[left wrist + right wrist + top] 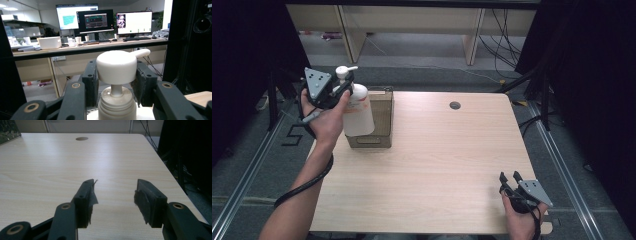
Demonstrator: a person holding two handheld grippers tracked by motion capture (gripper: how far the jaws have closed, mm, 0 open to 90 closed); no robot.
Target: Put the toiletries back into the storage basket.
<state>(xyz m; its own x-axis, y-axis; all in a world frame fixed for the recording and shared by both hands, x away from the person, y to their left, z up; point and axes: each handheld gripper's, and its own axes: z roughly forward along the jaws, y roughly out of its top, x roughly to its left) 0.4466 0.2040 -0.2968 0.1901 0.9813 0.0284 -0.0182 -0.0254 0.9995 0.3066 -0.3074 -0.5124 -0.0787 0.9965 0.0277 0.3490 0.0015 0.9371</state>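
Partly hidden, pump bottle [358, 107] fronts box [381, 120].

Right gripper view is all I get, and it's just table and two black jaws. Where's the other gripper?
Observer: The left gripper is at the table's far left corner, closed on the pump head of a white pump bottle.
Operator: Is the bottle standing on the table?
Observer: It's at a cardboard box on the table, hiding the box's front; its base is out of sight.
Operator: Which way does the squirty nozzle point?
Observer: In the high view, toward the right.
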